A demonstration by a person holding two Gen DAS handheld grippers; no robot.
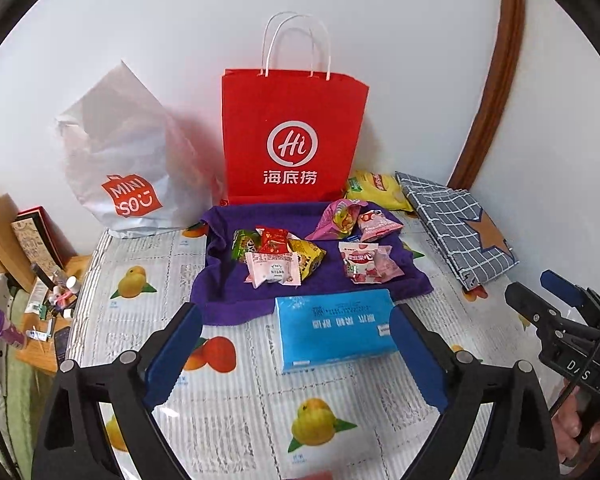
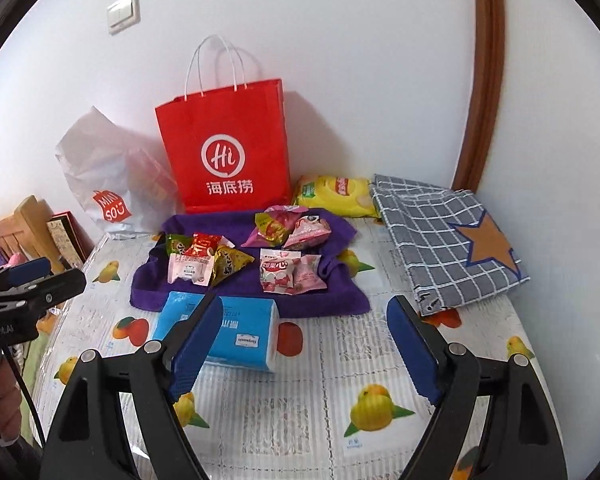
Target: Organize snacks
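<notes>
Several small snack packets lie on a purple towel: a left pile with a pink-white packet, and a right group of pink packets. A yellow chip bag lies behind them. A red paper bag stands upright by the wall. My left gripper is open and empty, hovering before a blue tissue pack. My right gripper is open and empty, to the right of the pack.
A white Miniso bag stands left of the red bag. A folded checked cloth lies at the right. The table has a fruit-print cover. A cluttered side table stands to the left.
</notes>
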